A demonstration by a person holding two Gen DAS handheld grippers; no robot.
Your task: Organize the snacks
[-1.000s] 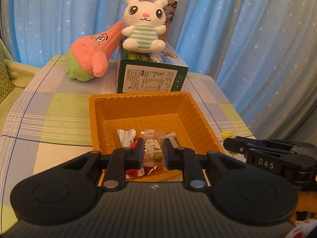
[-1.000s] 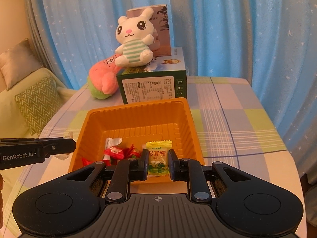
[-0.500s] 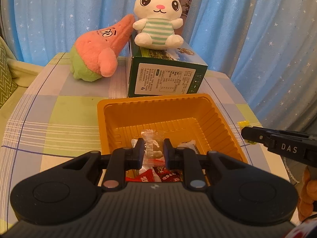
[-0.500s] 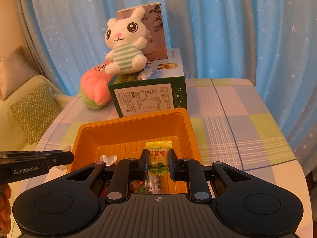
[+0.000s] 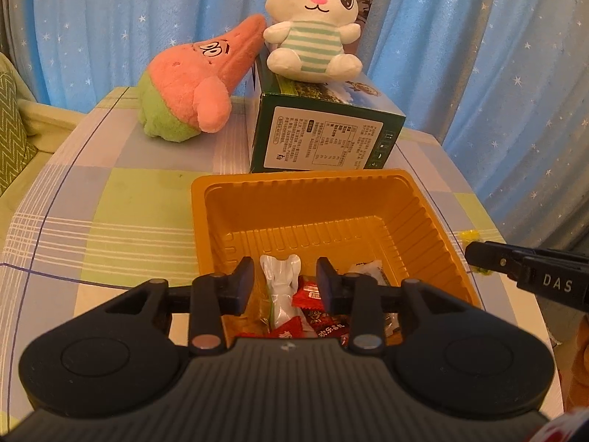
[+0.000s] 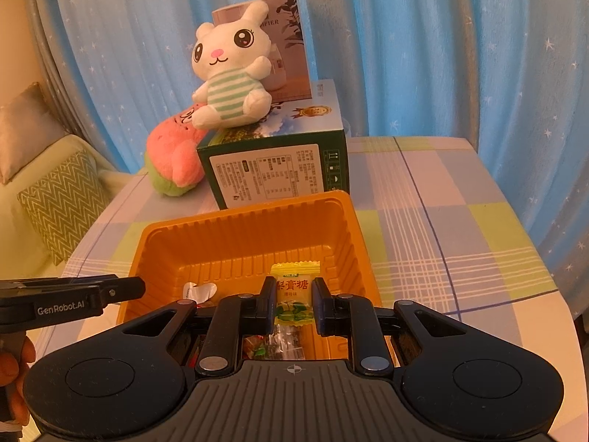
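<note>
Over the orange tray point(image 6: 353, 221), we part the right gripper point(image 6: 293, 304) fingers, clamped on the yellow candy point(image 6: 294, 294); left gripper point(image 5: 285, 281) fingers apart, empty.

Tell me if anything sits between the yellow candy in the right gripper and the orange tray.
Nothing visible does. The right gripper holds the yellow candy directly over the orange tray, with only loose wrapped snacks lying on the floor beneath it.

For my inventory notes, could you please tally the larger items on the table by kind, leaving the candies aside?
Plush toys: 2, rabbit and pink starfish
Boxes: 2, green box and pale box
Trays: 1, orange tray
Total: 5
</note>
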